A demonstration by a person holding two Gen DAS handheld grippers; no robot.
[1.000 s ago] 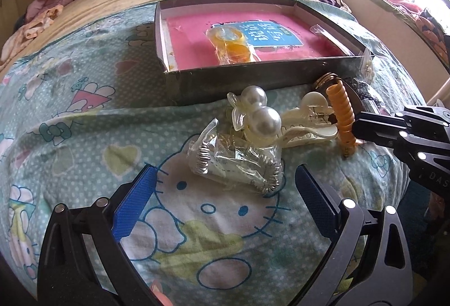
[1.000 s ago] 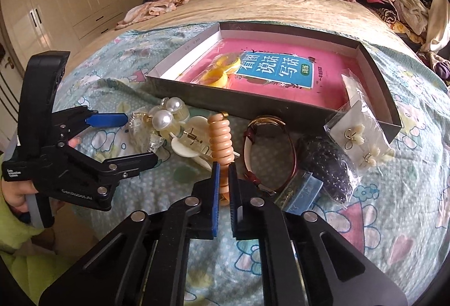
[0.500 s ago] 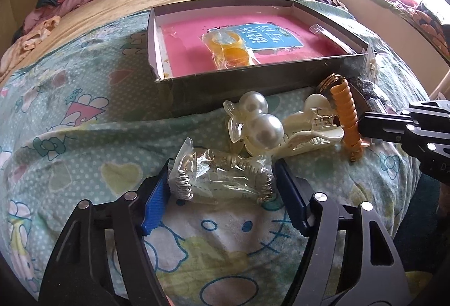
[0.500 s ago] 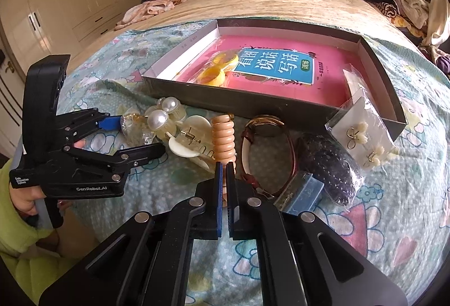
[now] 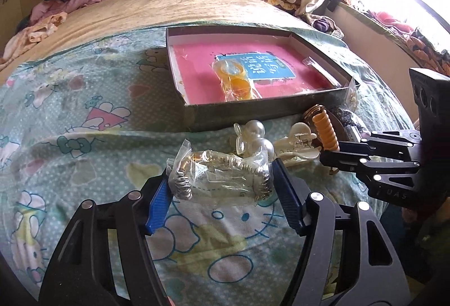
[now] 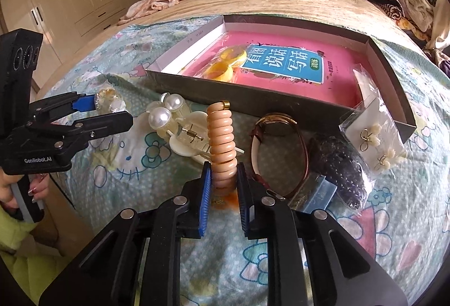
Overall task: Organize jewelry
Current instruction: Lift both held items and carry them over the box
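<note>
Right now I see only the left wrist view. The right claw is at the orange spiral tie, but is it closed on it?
Observer: It does not look closed. In the right wrist view the right claw has one blue pad on each side of the near end of the spiral tie, with the jaws apart.
Operator: What lies behind that tie? My view mostly hides it.
Observer: A watch with a red-brown strap, lying on the bedspread in front of the box.
Operator: Is there anything further right?
Observer: A dark beaded piece in a clear bag, and a card of earrings resting against the box's front right corner.
</note>
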